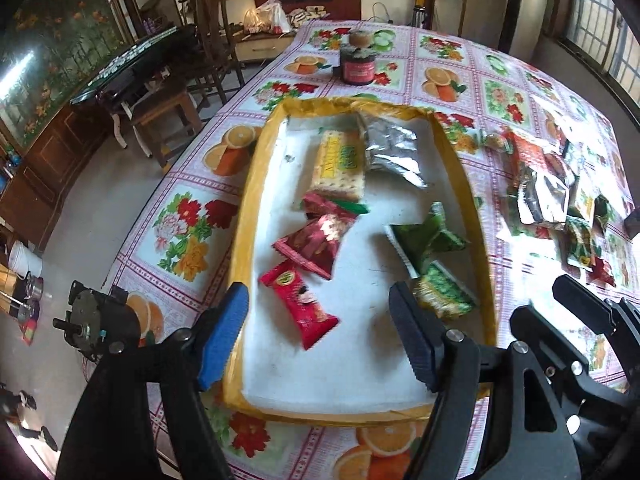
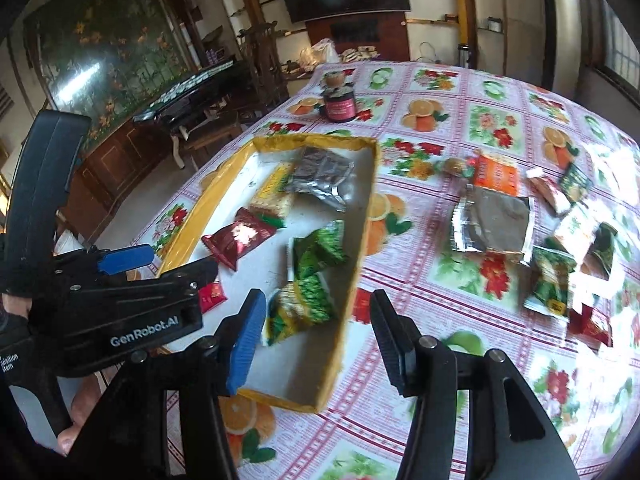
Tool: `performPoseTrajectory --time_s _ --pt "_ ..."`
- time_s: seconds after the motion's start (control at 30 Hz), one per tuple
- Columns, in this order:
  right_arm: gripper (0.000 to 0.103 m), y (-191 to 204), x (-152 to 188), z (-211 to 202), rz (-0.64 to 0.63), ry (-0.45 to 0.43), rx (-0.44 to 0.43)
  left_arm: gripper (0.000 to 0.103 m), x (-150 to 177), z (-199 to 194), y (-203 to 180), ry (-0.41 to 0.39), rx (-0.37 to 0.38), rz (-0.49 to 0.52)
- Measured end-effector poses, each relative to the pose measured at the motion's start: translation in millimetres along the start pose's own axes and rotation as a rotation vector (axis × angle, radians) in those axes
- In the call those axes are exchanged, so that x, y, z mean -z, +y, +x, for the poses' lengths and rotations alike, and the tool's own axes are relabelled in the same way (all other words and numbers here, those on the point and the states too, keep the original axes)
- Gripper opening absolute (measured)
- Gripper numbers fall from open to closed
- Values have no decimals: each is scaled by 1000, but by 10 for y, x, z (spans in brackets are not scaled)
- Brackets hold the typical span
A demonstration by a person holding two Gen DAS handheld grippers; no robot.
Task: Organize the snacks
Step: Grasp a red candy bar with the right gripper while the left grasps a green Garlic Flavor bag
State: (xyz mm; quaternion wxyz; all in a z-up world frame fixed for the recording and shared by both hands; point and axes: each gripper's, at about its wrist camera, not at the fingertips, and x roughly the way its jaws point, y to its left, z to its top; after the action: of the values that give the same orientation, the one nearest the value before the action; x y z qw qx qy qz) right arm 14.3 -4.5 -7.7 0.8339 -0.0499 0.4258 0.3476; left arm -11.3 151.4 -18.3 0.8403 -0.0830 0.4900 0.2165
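A shallow yellow-rimmed tray with a white floor lies on the flowered tablecloth. In it are a cracker pack, a silver bag, red packets and green packets. My left gripper hangs open above the tray's near end, with a red packet lying loose below the jaws. My right gripper is open over the tray's right wall, beside a green packet; nothing is between its pads. Loose snacks, among them a silver bag and an orange packet, lie on the cloth to the right.
A dark jar with a pink label stands beyond the tray. The table's left edge drops to the floor, with wooden chairs and a dark cabinet behind. The left gripper's body fills the right wrist view's left side.
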Motion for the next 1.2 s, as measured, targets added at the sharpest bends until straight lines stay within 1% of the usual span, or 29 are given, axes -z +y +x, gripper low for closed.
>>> performPoseTrajectory --time_s 0.1,0.27,0.33,0.4,0.47,0.57,0.7,0.77,0.87,0.9,0.93,1.0,1.07,1.2 --pt "54 -269 58 -144 41 -27 30 73 -23 -61 -211 -11 21 31" --pt "54 -963 175 -383 112 -47 152 73 -118 -131 -590 -16 60 77" --pt "58 -1241 229 -449 112 -44 190 73 -144 -144 -731 -11 79 93" --pt "59 -1423 264 -482 82 -38 228 73 -176 -146 -865 -5 99 110" --pt "60 -1578 296 -475 15 -21 301 73 -198 -140 -965 0 113 122" --pt "61 -1690 287 -361 -77 23 363 73 -241 -108 -1120 12 130 139" --pt "61 -1788 240 -166 -148 102 357 73 -318 -62 -1288 33 153 152" --pt "61 -1822 215 -27 -182 158 349 73 -372 -35 -1363 48 171 153" --pt "61 -1891 218 116 -199 209 342 73 -434 -12 -1448 63 191 155" --pt "60 -1912 206 122 -189 205 329 73 -457 -5 -1485 66 196 156" --pt "59 -1968 194 118 -154 210 296 73 -474 2 -1523 69 202 160" --pt "47 -2026 195 99 -111 212 280 73 -505 23 -1595 77 212 167" --pt "37 -2062 225 65 -81 212 241 73 -530 61 -1688 90 225 173" --pt "22 -2093 242 26 -29 200 247 73 -556 158 -1883 117 240 194"
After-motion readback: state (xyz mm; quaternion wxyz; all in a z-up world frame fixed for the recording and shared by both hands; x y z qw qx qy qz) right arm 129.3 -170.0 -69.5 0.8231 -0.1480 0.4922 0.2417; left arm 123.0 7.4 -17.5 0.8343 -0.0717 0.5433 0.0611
